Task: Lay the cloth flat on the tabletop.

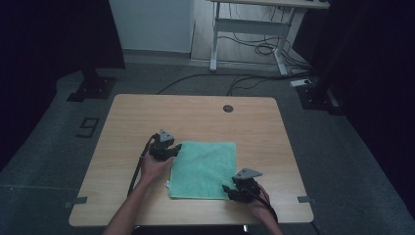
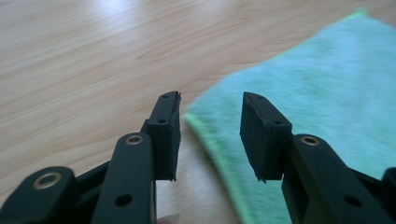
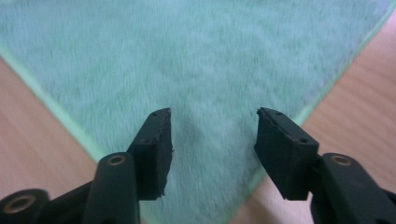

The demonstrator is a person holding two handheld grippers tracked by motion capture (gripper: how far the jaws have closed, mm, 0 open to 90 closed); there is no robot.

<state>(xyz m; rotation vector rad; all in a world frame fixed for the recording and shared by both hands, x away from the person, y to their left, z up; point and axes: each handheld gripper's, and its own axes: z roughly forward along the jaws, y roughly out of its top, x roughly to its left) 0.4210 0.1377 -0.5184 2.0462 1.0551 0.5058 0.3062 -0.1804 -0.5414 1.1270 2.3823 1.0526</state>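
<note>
A green square terry cloth (image 1: pixel 203 170) is spread flat near the front edge of the light wooden table (image 1: pixel 127 122). Both the left gripper (image 2: pixel 210 135) and right gripper (image 3: pixel 212 149) are held apart at opposite corners. A shallow pinch could let a corner slip out.

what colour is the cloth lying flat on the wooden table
The square fleecy cloth is mint green, clearest in the right gripper view.
</note>
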